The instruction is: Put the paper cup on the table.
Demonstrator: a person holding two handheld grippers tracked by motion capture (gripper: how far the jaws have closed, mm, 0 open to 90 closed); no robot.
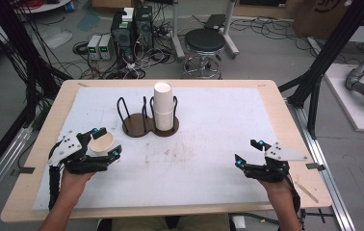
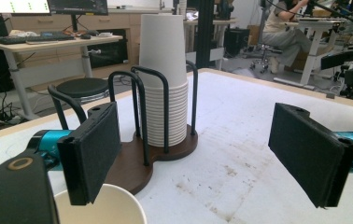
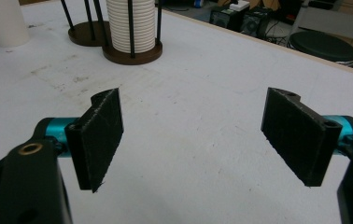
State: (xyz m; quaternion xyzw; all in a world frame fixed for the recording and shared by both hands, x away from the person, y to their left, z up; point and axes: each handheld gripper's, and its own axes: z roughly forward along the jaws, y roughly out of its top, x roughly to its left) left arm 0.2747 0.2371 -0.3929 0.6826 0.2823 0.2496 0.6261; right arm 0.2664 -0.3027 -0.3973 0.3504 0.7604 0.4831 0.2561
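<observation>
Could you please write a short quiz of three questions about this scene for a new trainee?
1. True or false: the right gripper holds a cup.
2. Which ring of the cup holder holds the cup stack in the high view: A left, B right?
3. What stands beside the left gripper?

Key: 1 false, its jaws are open and hold nothing. 2 B. 3 a single paper cup, upright on the table.

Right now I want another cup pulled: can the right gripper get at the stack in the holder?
Probably yes: the right gripper is open and bare mat lies between it and the cup stack, whose top rises above the holder's posts.
</observation>
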